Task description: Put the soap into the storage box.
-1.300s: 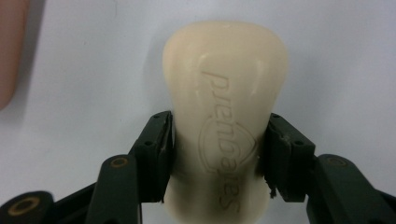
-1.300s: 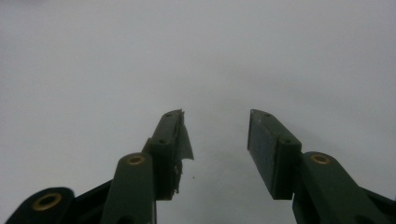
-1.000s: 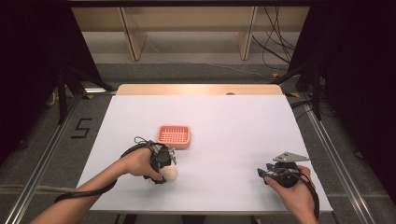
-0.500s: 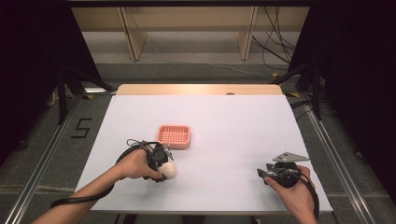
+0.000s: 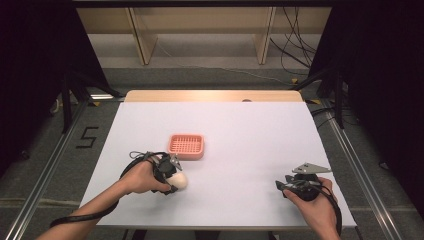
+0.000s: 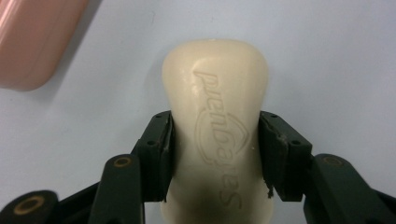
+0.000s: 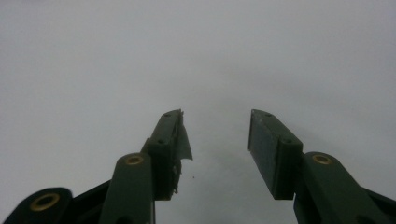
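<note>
Shifted only slightly over the last second: left gripper (image 5: 172, 175) and its load a touch nearer the table's near edge, right gripper (image 5: 295, 186) unmoved.

Cream bar of soap (image 6: 219, 126), embossed with lettering, clamped across its waist between the left gripper's two black jaws, pads pressed flat on both long sides. In the high view, soap (image 5: 179, 181) seen just in front of the left hand (image 5: 142, 176), low over or resting on the white table (image 5: 250, 140), on its near left part; contact with the surface not decidable. Pink slatted soap dish (image 5: 186, 145) just beyond, near but apart; a corner of it (image 6: 32, 42) also at the upper left of the left gripper view.

Judged by look: solid, stiff, moderately light, smooth and likely slippery, with rounded edges prone to squirting out under a hard squeeze. Narrow waist the best place to hold, as now; soft enough to dent or mark under the pads.

Right gripper (image 7: 215, 140) spread apart and holding nothing, above bare table at the near right, held in the right hand (image 5: 312, 207).

Hard to make out: near end of the soap cut off by the frame bottom, underside hidden, embossed word upside down and not fully readable. A torn scrap of pad lining hangs off one right jaw.
</note>
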The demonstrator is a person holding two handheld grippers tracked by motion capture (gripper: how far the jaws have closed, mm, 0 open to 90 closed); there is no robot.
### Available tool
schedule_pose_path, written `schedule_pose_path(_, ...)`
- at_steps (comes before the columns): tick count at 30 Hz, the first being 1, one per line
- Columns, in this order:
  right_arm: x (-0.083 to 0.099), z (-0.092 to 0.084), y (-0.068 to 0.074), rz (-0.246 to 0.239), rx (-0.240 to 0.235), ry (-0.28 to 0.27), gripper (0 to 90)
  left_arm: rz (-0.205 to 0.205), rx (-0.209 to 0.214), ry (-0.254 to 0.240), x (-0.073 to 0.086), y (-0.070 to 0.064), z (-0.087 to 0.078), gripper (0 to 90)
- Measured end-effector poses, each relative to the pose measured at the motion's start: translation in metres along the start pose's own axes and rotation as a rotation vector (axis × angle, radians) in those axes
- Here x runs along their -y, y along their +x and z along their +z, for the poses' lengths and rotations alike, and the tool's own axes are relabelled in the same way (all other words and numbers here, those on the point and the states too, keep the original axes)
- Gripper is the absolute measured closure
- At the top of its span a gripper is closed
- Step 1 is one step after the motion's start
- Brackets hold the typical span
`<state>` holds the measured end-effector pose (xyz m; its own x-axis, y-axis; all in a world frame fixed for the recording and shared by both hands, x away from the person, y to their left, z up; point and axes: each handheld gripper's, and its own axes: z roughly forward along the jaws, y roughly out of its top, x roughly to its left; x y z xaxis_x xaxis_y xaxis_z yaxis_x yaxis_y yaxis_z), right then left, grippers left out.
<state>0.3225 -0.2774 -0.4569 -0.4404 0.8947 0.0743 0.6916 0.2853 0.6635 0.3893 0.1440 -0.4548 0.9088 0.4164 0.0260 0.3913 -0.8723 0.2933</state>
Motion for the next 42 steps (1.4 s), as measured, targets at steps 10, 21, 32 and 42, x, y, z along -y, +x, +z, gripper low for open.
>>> schedule_pose_path(10,0.000,0.000,-0.001,-0.005,0.000,-0.001,55.3,-0.020,-0.020,-0.049,0.000,0.001,-0.006,48.6)
schedule_pose_path(21,0.001,0.001,-0.001,-0.015,-0.002,-0.008,55.2,-0.017,-0.039,-0.078,0.000,0.003,-0.009,48.6)
schedule_pose_path(32,0.001,0.001,-0.003,-0.041,0.002,-0.024,55.2,-0.022,-0.050,-0.094,0.000,0.007,-0.011,48.6)
schedule_pose_path(42,0.001,0.002,-0.005,-0.064,0.000,-0.042,55.0,-0.036,-0.050,-0.111,-0.002,0.009,-0.012,48.6)
